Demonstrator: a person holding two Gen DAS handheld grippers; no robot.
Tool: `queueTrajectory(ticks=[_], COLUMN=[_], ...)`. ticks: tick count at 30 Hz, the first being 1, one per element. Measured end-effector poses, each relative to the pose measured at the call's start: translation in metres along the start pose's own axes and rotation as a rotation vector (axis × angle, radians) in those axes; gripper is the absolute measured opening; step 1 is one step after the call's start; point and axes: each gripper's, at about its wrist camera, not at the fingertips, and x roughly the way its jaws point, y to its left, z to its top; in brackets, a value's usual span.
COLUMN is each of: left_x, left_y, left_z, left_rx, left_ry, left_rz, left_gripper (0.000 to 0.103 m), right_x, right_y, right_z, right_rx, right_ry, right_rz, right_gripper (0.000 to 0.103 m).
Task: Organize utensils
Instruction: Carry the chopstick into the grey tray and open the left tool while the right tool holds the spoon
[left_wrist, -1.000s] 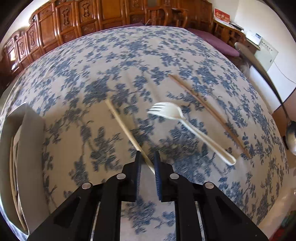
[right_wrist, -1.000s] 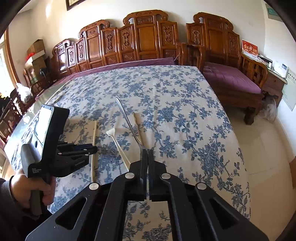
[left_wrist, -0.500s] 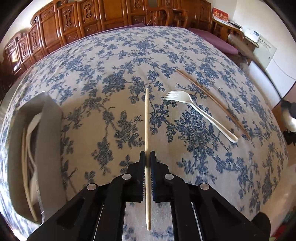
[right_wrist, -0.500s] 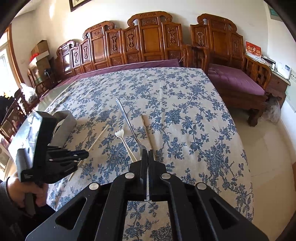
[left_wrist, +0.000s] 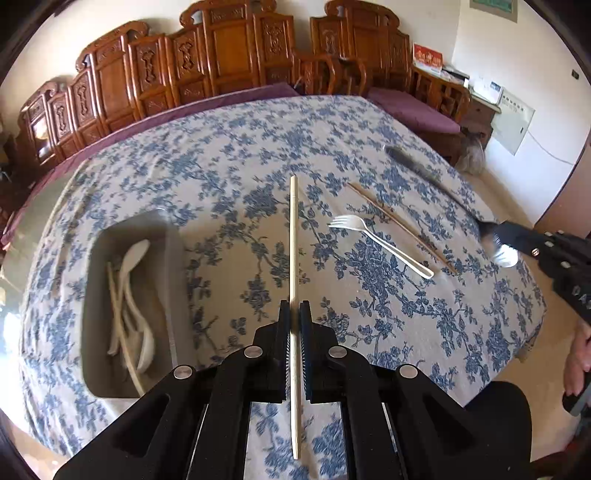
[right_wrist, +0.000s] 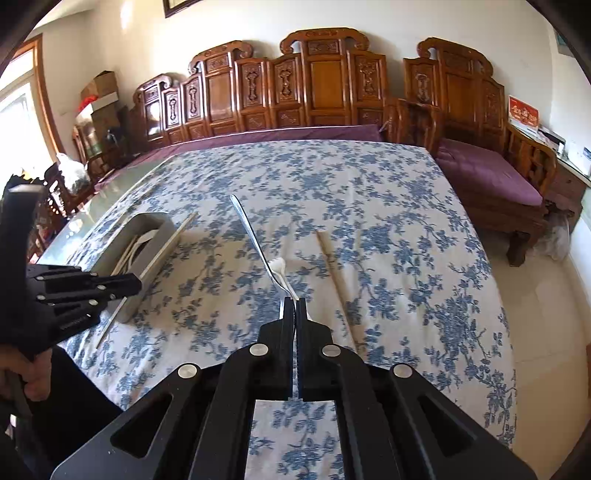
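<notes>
The left gripper (left_wrist: 294, 325) is clamped on a pale chopstick (left_wrist: 293, 236) above the desk (left_wrist: 229, 155), right of the grey tray (left_wrist: 173, 258). The right gripper (right_wrist: 296, 314) pinches a metal utensil (right_wrist: 251, 229), probably a spoon; beyond lie a white fork (left_wrist: 380, 243) and brown chopstick (left_wrist: 399, 225).

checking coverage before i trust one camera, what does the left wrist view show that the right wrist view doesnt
Only the left wrist view shows the spoon bowl behind the right gripper, and the white spoons lying deep in the tray.

Only the right wrist view shows the window at far left and the cardboard boxes.

Both show the white fork, brown chopstick, pale chopstick clamped in the left gripper, and floral tablecloth.
</notes>
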Motion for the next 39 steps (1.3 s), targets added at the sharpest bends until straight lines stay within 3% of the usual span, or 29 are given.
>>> queueTrajectory(ticks=[8, 17, 28, 39], left_x=[-0.026, -0.031, -0.02, 0.021], left_y=[0.021, 0.053, 0.12, 0.18], left_z=[-0.005, -0.011, -0.007, -0.01], left_rx=[-0.015, -0.048, -0.117, -0.171], left_ry=[-0.025, -0.042, -0.055, 0.021], left_rz=[0.011, -0.003, 0.0, 0.018], left_gripper=[0.004, 0.004, 0.004, 0.004], right_x=[-0.005, 0.021, 0.05, 0.055], right_y=[0.024, 0.033, 0.064, 0.101], right_z=[0.001, -0.017, -0.024, -0.001], right_rx=[-0.046, -0.063, -0.096, -0.113], right_ry=[-0.012, 0.061, 0.127, 0.109], right_rz=[0.021, 0.041, 0.101, 0.166], right_gripper=[0.002, 0.002, 0.002, 0.002])
